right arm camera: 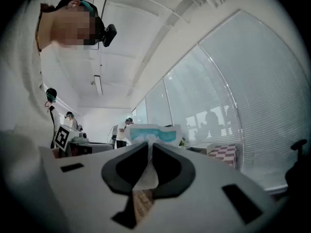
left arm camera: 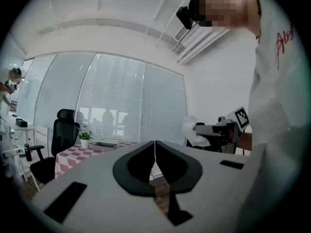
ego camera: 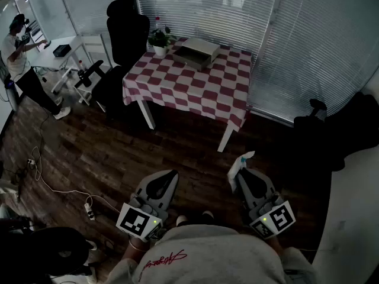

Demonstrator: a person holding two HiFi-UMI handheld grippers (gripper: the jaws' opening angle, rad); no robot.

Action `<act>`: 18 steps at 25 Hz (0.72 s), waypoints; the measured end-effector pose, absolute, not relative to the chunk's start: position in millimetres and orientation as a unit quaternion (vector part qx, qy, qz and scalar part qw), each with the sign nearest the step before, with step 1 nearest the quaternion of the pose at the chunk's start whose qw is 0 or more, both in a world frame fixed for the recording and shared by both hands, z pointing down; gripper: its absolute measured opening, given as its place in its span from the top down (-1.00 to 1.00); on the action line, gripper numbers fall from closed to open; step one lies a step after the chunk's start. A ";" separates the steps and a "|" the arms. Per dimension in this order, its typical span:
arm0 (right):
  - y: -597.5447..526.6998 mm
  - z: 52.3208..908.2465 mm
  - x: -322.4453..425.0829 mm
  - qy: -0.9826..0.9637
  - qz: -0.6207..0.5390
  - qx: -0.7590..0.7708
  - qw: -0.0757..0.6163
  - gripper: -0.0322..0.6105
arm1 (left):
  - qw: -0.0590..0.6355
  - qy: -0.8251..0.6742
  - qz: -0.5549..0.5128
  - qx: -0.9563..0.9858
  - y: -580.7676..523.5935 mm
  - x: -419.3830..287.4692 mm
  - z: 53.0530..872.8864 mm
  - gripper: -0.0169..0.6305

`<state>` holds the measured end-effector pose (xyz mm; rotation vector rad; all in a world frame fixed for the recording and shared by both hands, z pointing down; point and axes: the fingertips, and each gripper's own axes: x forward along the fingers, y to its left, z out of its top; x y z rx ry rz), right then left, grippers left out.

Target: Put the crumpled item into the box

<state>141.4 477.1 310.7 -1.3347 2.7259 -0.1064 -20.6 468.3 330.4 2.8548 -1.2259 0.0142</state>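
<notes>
- The right gripper [right arm camera: 149, 152] clamps the crumpled item [right arm camera: 154, 134], well short of the table [ego camera: 195, 90].
- The left gripper [left arm camera: 155, 154] is pinched closed, empty.
- Carry step: the box [ego camera: 195, 53] waits at the table's far edge; the next move likely needs an approach, then release above it.

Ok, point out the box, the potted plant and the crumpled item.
box [ego camera: 200, 47]: head view, on its light top.
potted plant [ego camera: 159, 38]: head view, on its leaves.
crumpled item [ego camera: 240, 165]: head view, on its white middle.
</notes>
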 end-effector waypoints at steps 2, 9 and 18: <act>477.3 311.1 139.1 0.897 -0.036 -0.439 0.052 0.77 | 0.024 -0.395 0.006 0.918 468.7 -22.1 329.1 0.89; 479.8 312.5 127.2 0.897 -0.041 -0.438 0.052 0.77 | 0.022 -0.395 0.014 0.918 469.4 -36.2 332.1 0.89; 487.2 311.1 109.0 0.895 -0.034 -0.441 0.057 0.77 | 0.013 -0.388 0.005 0.921 474.9 -53.3 328.0 0.89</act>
